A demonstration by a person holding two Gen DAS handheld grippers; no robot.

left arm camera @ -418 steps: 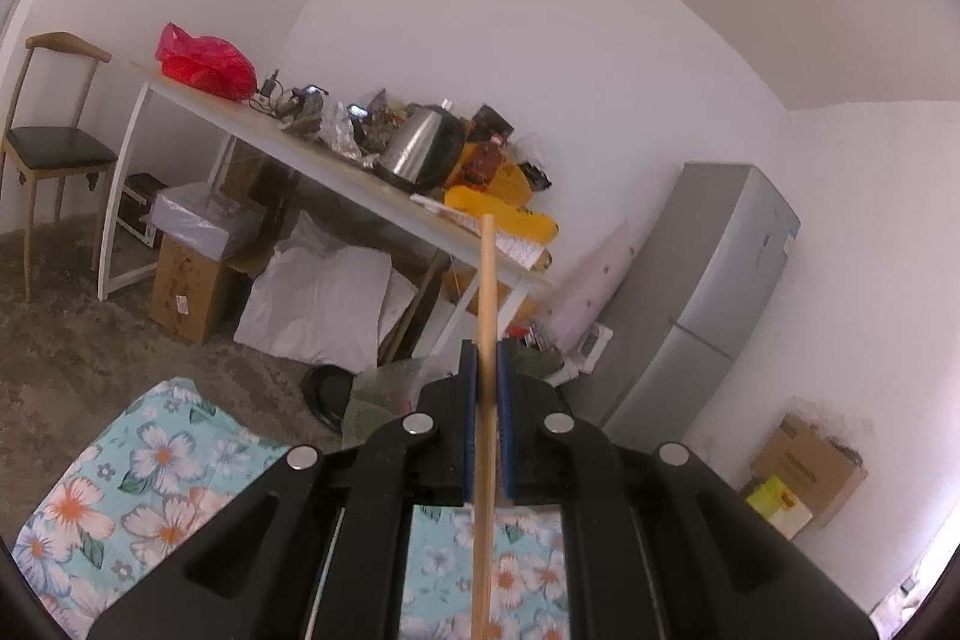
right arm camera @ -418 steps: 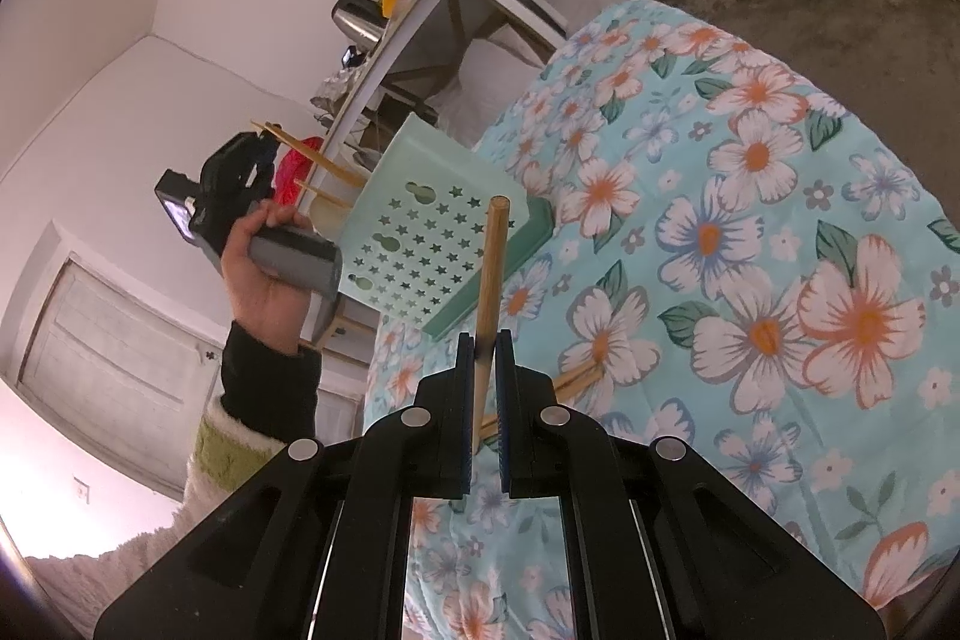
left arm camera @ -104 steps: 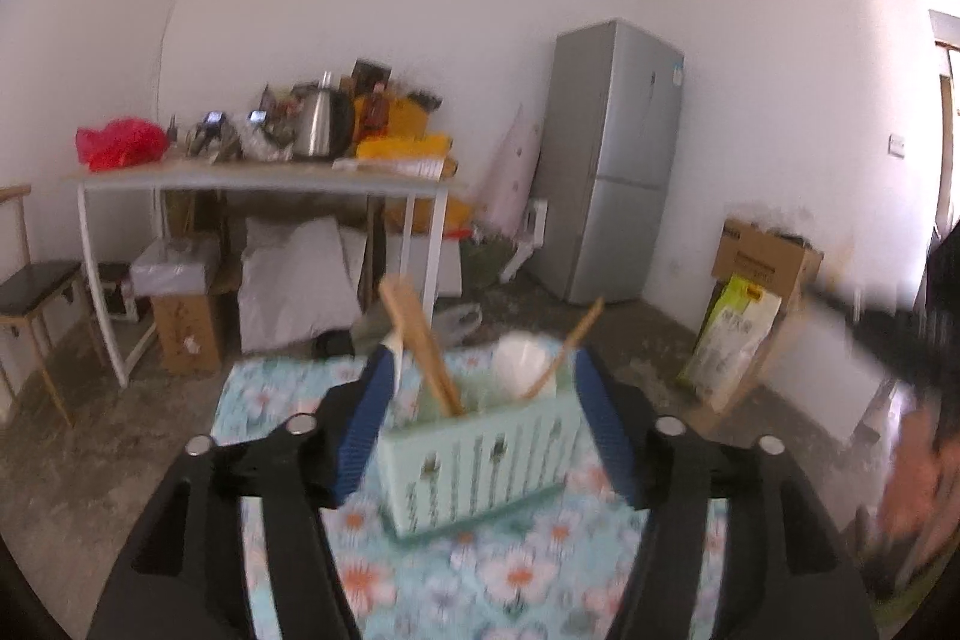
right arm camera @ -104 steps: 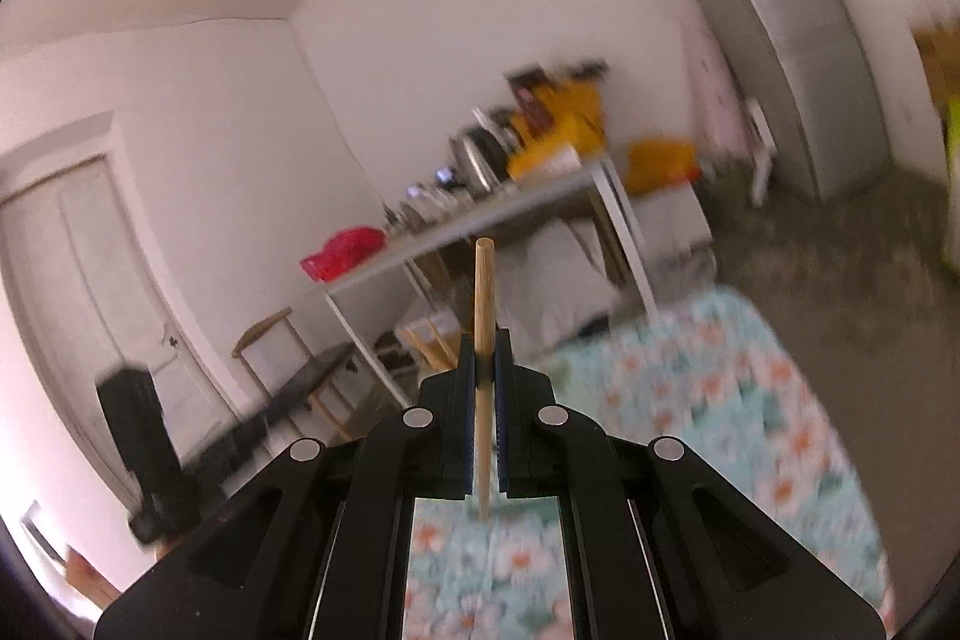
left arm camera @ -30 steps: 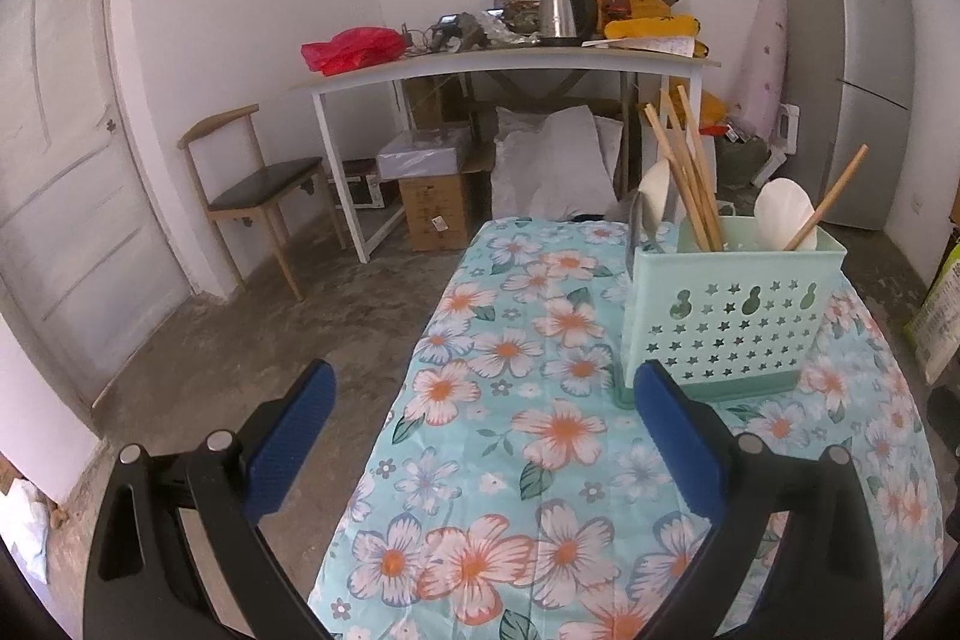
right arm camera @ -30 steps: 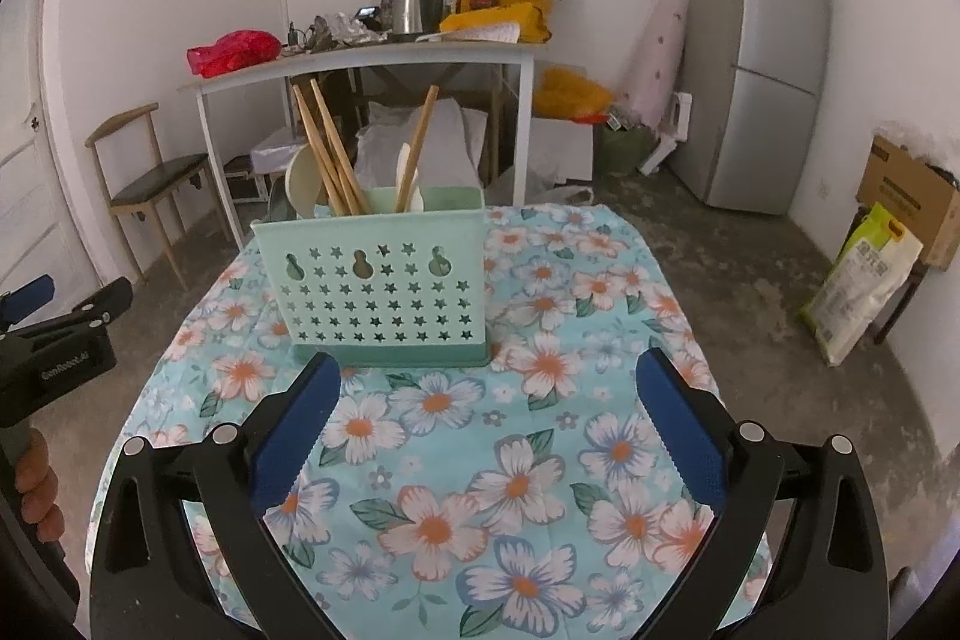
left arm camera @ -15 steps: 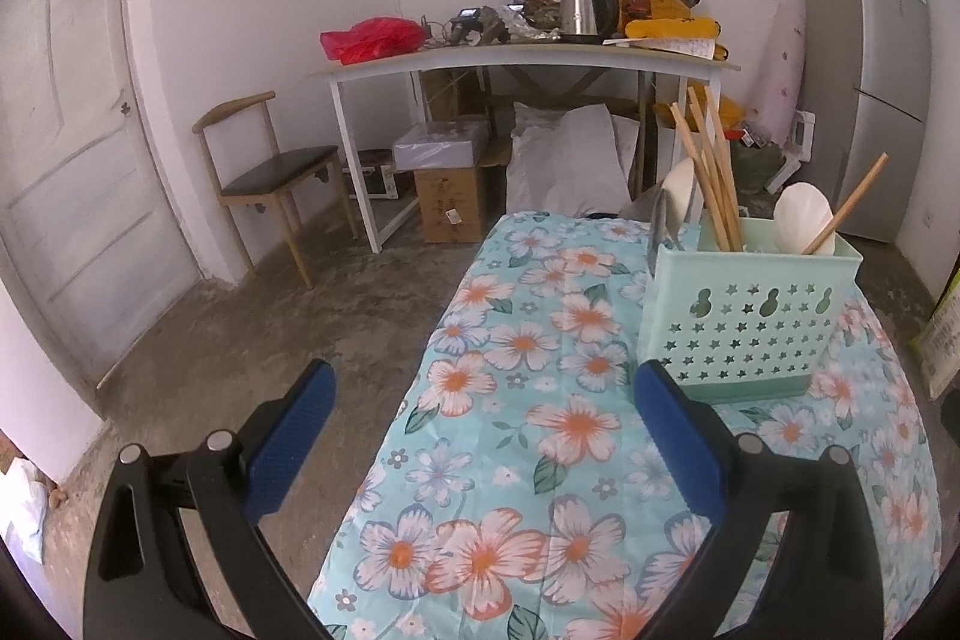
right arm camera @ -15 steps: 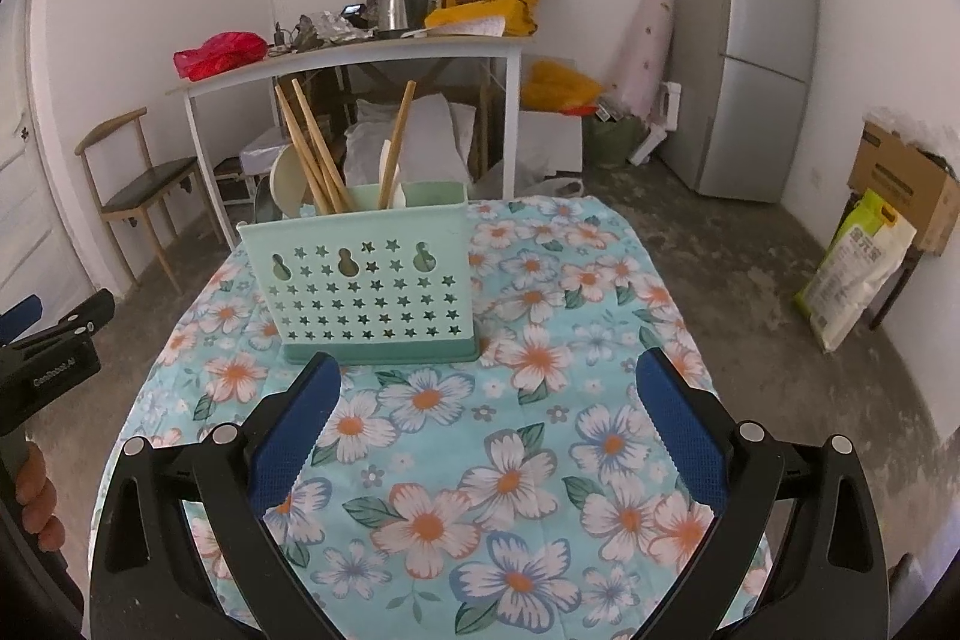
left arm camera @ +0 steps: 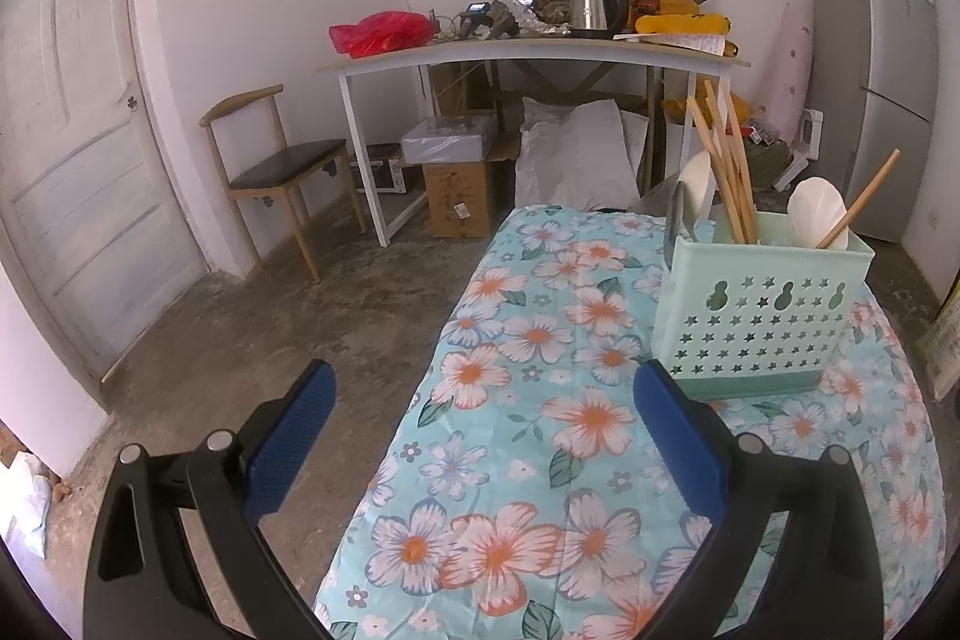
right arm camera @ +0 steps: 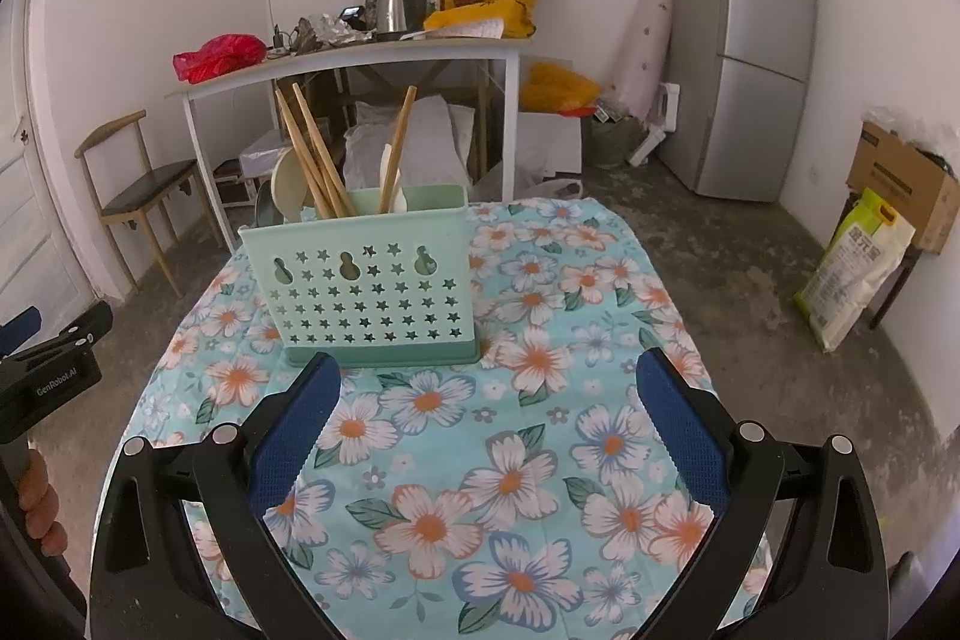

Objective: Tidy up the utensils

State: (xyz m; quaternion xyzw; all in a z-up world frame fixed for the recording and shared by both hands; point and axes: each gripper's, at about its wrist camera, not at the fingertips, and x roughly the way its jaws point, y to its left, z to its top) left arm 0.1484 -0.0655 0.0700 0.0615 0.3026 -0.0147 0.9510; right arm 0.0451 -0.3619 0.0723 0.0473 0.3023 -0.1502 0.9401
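Observation:
A mint-green perforated utensil holder stands on the floral tablecloth; it also shows at the right of the left wrist view. Several wooden chopsticks and pale spoons stand in it, also seen in the left wrist view, chopsticks and a spoon. My right gripper is open and empty, in front of the holder. My left gripper is open and empty, at the table's left edge. The left gripper's body shows at the right view's left edge.
Behind the table stands a white cluttered desk with a kettle, boxes below it, a wooden chair, a door, a grey fridge, and a cardboard box and sack at the right.
Both grippers held chopsticks earlier; now both are open and empty and the chopsticks stand in the holder. In the last second both views drew back slightly from the holder.

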